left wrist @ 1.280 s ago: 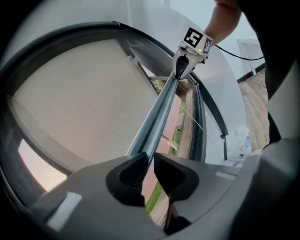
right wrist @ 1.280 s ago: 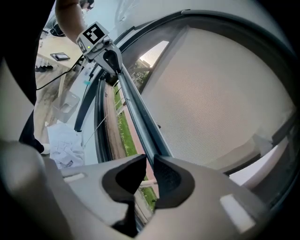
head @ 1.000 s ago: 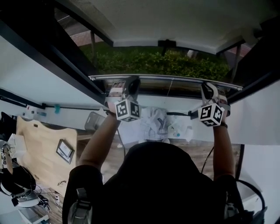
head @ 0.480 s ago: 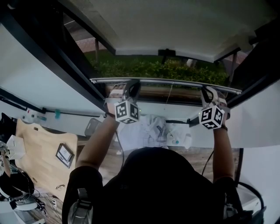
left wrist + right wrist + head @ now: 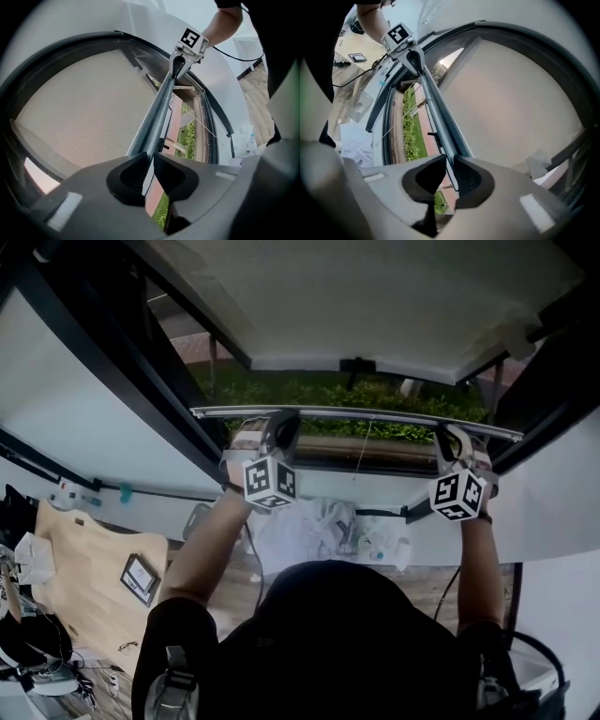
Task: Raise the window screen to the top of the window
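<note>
1. Person stands at the window w/ both arms raised. Their head and dark top fill the lower head view.
2. Silver rail (image 5: 366,414) of the screen runs level across the opening, btwn the sides of the black frame (image 5: 122,371).
3. left gripper (image 5: 279,432) is on the rail's left part. In its own view the pads are clamped on the rail's thin edge (image 5: 157,117), w/ only a slit btwn them.
4. right gripper (image 5: 452,439) is on the rail's right part, near the frame. Its own view shows the pads pinched on the rail (image 5: 440,117) the same way.
5. Each gripper view shows the other gripper far along the rail, jaws on it.
6. Beige, mesh-textured screen (image 5: 84,103) lies on the rail's upper side in both gripper views. Head view shows a green strip btwn rail and beige panel, prob seen through the mesh; can't be sure.
7. Outside: bushes (image 5: 309,390) and a brick-red path (image 5: 176,126).
8. Indoors, below the window: white heap of paper/bags (image 5: 328,517). Wooden table (image 5: 84,559) at left.
</note>
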Tool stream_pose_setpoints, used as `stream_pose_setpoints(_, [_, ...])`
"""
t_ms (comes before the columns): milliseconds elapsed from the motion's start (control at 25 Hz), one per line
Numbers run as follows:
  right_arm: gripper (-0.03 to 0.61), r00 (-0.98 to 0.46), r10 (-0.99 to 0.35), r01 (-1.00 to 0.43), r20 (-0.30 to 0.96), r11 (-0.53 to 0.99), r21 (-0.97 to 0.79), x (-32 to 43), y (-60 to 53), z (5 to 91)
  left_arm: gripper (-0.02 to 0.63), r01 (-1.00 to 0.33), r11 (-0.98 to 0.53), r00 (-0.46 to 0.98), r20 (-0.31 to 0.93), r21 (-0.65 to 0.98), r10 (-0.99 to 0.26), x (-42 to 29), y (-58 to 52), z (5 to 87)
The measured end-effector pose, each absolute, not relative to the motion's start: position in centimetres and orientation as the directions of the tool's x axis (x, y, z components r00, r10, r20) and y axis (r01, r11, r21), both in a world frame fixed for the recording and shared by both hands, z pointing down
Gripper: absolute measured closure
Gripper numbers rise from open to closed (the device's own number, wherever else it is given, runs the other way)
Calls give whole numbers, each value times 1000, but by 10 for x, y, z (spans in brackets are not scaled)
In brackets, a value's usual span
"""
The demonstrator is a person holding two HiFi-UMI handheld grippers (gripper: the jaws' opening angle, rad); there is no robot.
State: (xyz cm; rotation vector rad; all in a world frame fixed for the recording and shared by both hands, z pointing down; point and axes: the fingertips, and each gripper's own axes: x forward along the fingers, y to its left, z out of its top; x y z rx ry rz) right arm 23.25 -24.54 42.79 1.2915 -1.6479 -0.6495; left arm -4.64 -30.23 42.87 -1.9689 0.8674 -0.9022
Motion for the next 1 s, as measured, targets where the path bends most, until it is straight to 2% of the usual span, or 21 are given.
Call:
stream_pose_setpoints(320, [526, -44, -941, -485, 335, 313, 816, 232, -245, 409, 566, -248, -440, 516, 267, -863, -814, -47, -302, 410])
stream_pose_setpoints(640, [527, -39, -959, -481, 282, 265, 836, 233, -245, 379, 565, -257, -395, 506, 225, -882, -832, -46, -302, 381])
stream_pose_setpoints(1000, [526, -35, -962, -438, 271, 259, 861, 233, -247, 351, 566, -240, -378, 509, 216, -894, -833, -45, -304, 351])
